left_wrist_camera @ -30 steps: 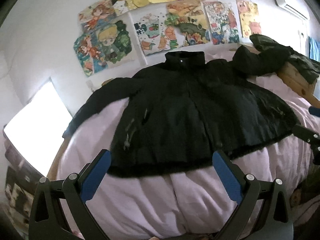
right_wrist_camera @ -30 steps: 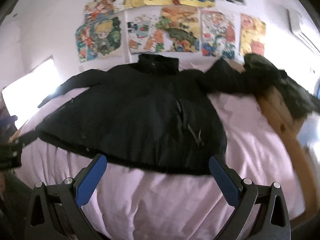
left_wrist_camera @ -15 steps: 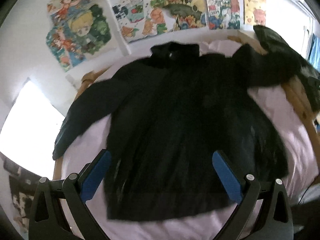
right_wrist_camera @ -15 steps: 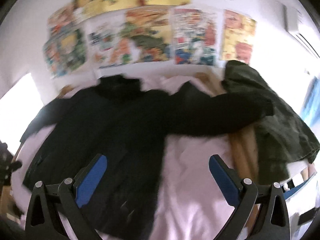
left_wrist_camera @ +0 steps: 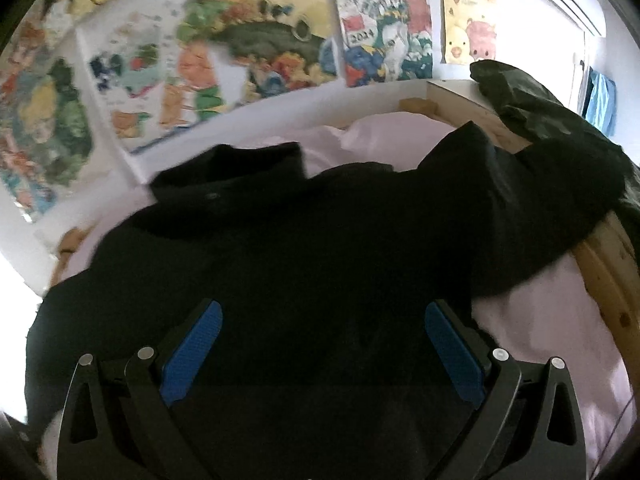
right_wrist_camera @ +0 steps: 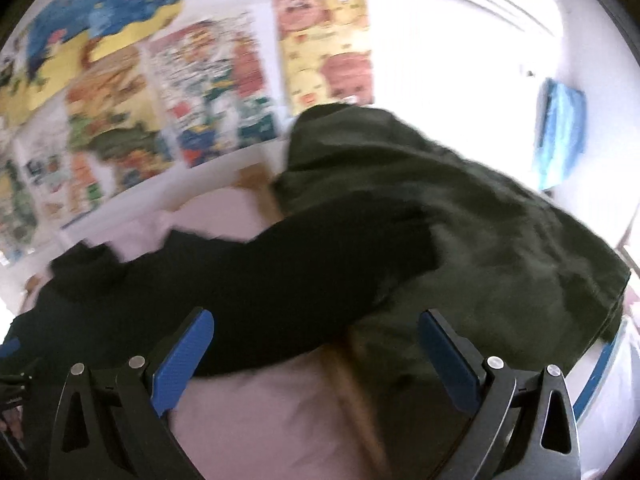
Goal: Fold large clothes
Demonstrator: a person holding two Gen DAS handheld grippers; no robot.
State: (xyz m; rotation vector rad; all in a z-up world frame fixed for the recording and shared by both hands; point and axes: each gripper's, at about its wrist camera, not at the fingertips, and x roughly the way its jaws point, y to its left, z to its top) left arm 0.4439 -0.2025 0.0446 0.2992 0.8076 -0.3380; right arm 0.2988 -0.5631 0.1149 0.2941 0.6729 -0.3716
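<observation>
Left wrist view is showing the left gripper [left_wrist_camera: 323, 350] hanging low over the jacket [left_wrist_camera: 304, 264], jaws spread wide and gripping nothing. A second ago the hem and a strip of pink sheet [left_wrist_camera: 560, 320] were lying between the blue pads [left_wrist_camera: 192, 354]; now black cloth is filling that gap and running under the frame, so the gripper has been moving forward over the jacket's body. Beyond it the collar [left_wrist_camera: 228, 176] is lying towards the wall, and the far sleeve [left_wrist_camera: 532, 204] is stretching out over the wooden bed rail [left_wrist_camera: 604, 264].

Right wrist view is telling a similar story (blurred, so the motion is quick). The right gripper [right_wrist_camera: 316, 354] is also standing wide and empty. It was facing the whole jacket a second ago and has been swinging right since; now that sleeve [right_wrist_camera: 280, 280] is crossing just ahead of its fingers, its cuff end resting against a dark green garment [right_wrist_camera: 460, 232] heaped on the rail. Pink sheet is showing directly below the fingers, and posters [right_wrist_camera: 200, 92] are covering the wall behind.

Judging from this, the jacket is lying spread front-up on the bed with no fold made yet, and both grippers are closing in to begin. The right one seems to be lining up on the sleeve, likely to bring it across the chest. Catching the green garment along with the cuff is the risk.
</observation>
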